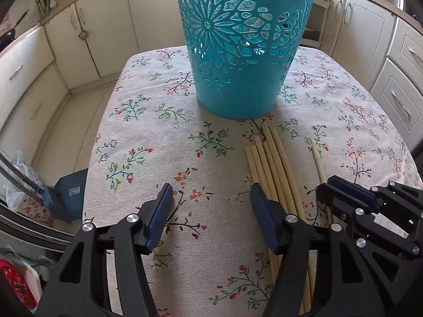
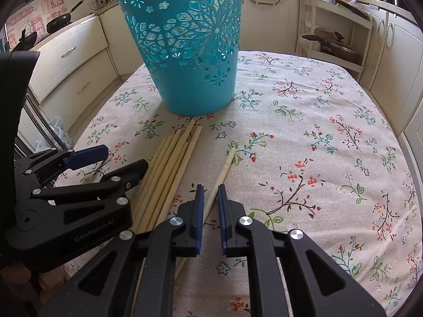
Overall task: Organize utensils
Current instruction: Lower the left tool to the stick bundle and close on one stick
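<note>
Right gripper (image 2: 210, 187) fingers pinch single chopstick (image 2: 224, 169); left gripper (image 1: 211, 192) half-wide, empty. Lift w/ chopstick level, drop into basket (image 2: 185, 52).

Pale chopsticks (image 2: 164, 169) bundled flat — one (image 2: 224, 167) apart, teal basket (image 2: 185, 52) upright

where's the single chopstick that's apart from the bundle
In the right wrist view, the lone pale wooden chopstick lies on the floral tablecloth, right of the chopstick bundle, clamped by the right tool.
</note>
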